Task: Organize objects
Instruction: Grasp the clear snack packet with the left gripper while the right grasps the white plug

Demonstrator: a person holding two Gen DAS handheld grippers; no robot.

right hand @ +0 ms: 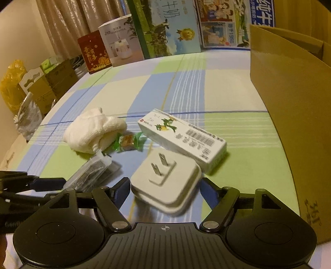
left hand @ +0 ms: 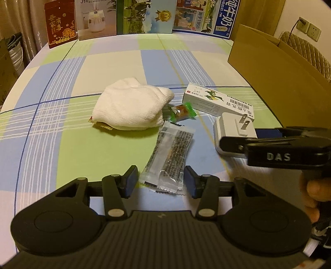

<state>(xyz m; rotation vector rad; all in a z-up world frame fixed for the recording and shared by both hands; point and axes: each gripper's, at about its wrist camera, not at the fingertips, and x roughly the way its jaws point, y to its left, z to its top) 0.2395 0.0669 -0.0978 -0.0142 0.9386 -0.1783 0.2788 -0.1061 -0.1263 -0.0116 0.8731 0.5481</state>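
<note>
My left gripper (left hand: 161,181) is open, its blue pads on either side of the near end of a clear snack packet (left hand: 169,153) lying on the checked cloth. My right gripper (right hand: 165,189) is open too, one finger on each side of a white plug adapter (right hand: 165,182) that lies prongs up. In the left wrist view the right gripper (left hand: 238,144) reaches in from the right over the adapter (left hand: 231,128). A folded white towel (left hand: 132,107), a green-wrapped candy (left hand: 182,111) and a white medicine box (left hand: 217,101) lie just beyond.
An open cardboard box (left hand: 279,78) stands at the table's right edge. Several printed cartons (left hand: 144,16) line the back edge. A gold wrapper (left hand: 101,124) pokes out from under the towel. Boxes and bags (right hand: 31,87) sit beyond the left edge.
</note>
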